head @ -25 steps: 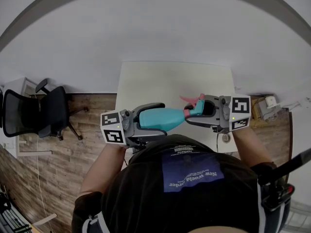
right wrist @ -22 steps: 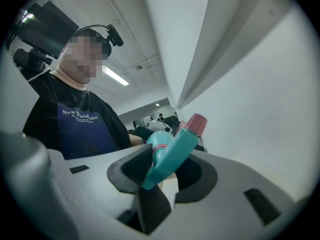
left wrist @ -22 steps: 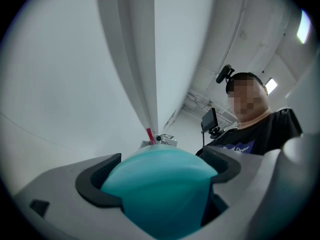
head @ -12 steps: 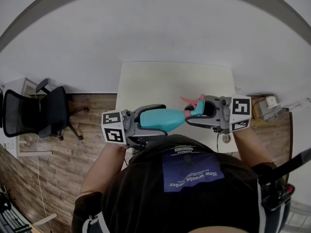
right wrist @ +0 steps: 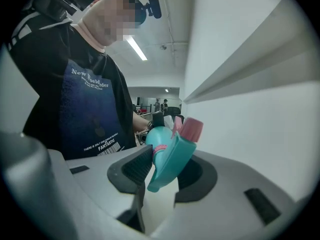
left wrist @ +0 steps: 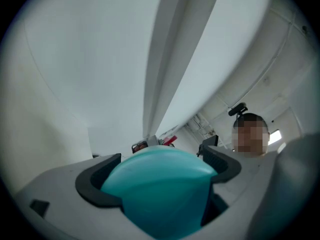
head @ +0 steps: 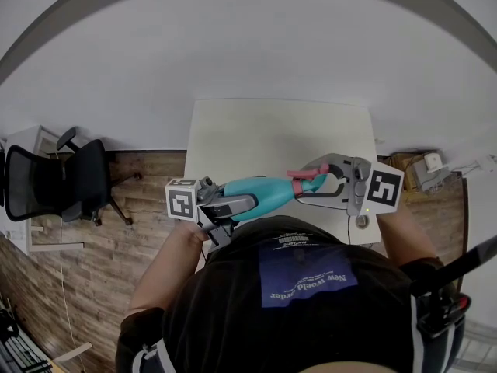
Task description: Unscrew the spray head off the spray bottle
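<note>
You hold the teal spray bottle (head: 268,190) lying sideways in the air just before your chest, above the near edge of the white table (head: 272,130). Your left gripper (head: 237,203) is closed around the bottle's body, its marker cube out toward your left. Your right gripper (head: 314,185) has its jaws round the spray head (head: 307,179), which is teal with a pink part. To your left, a black office chair (head: 54,181) stands on the wood floor (head: 147,173). Your black T-shirt (head: 303,301), with its blue print, fills the bottom of the view.
</note>
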